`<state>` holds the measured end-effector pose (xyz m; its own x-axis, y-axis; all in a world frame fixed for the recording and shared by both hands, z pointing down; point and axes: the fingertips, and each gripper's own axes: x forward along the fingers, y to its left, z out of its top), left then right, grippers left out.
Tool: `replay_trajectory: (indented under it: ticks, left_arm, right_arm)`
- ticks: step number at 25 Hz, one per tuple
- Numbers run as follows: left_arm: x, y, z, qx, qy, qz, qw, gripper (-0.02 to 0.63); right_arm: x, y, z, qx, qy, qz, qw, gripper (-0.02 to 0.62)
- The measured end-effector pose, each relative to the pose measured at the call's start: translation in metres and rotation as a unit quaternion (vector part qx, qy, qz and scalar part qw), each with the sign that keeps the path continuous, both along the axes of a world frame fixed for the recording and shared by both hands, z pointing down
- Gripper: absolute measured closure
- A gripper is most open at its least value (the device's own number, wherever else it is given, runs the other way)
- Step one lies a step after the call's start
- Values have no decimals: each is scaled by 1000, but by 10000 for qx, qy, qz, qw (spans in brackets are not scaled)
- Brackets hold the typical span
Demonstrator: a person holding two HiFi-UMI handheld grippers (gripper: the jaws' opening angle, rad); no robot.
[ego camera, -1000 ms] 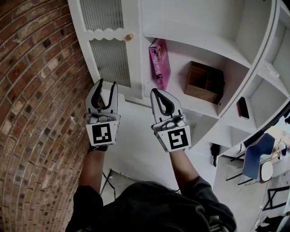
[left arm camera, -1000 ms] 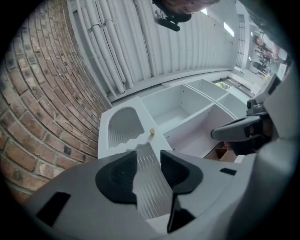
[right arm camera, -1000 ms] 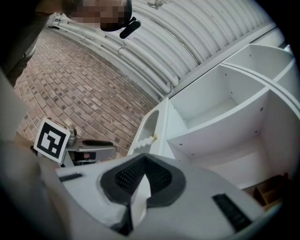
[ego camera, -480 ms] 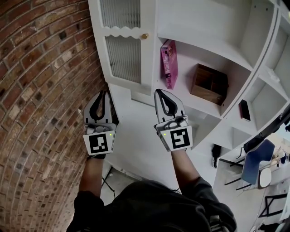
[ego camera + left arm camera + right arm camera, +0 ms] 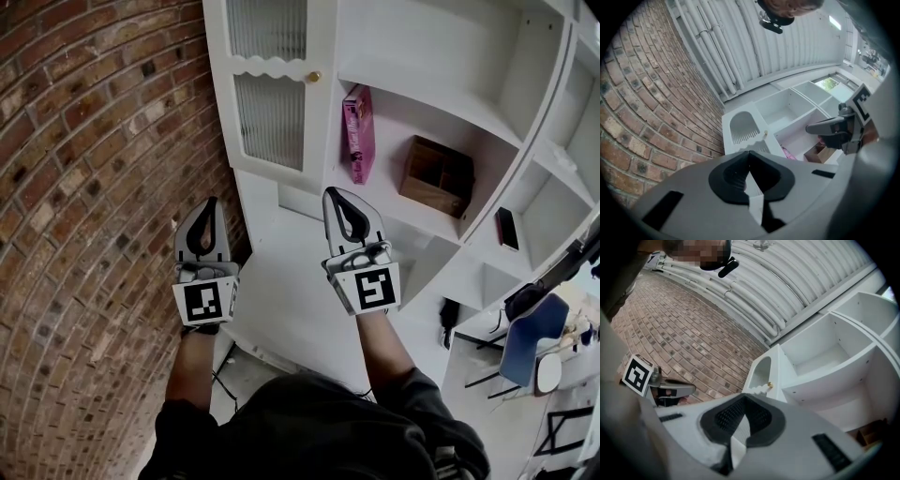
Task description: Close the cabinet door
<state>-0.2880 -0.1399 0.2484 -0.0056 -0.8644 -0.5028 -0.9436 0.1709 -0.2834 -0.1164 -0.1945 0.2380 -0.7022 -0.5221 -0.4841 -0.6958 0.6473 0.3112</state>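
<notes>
Well, head view, door: a white painted cabinet door (image 5: pixel 272 94) with two ribbed glass panes, scalloped trim and a small round brass knob (image 5: pixel 314 77). It looks flush with the frame at the left end of the shelves, beside the rough brick wall (image 5: pixel 84 187).
Head view, my tongs: my left tongs (image 5: pixel 208 202) and right tongs (image 5: pixel 336 194) point up below the door, both clear of it. The left is nearer the bricks.
Head view only: a pink book (image 5: pixel 359 133) stands upright and a wooden box (image 5: pixel 436 176) sits on an open shelf.
Left gripper view, jaws: the black pads meet tip to tip. They have just been closing, with nothing between them.
Left gripper view, door: beyond my tips, untouched, with the right tongs off to the right.
Right gripper view, jaws: textured black pads pressed together, empty.
Right gripper view, door: ahead and apart, knob visible. A corrugated white ceiling (image 5: pixel 787 282) arches above.
</notes>
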Motion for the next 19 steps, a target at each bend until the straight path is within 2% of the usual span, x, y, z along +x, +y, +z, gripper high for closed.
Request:
replay_trajectory:
  ticks: [19]
  left_arm:
    - [13, -3, 2, -46, -16, 128, 9999, 604]
  right_arm:
    - [8, 4, 0, -5, -34, 40, 10000, 595]
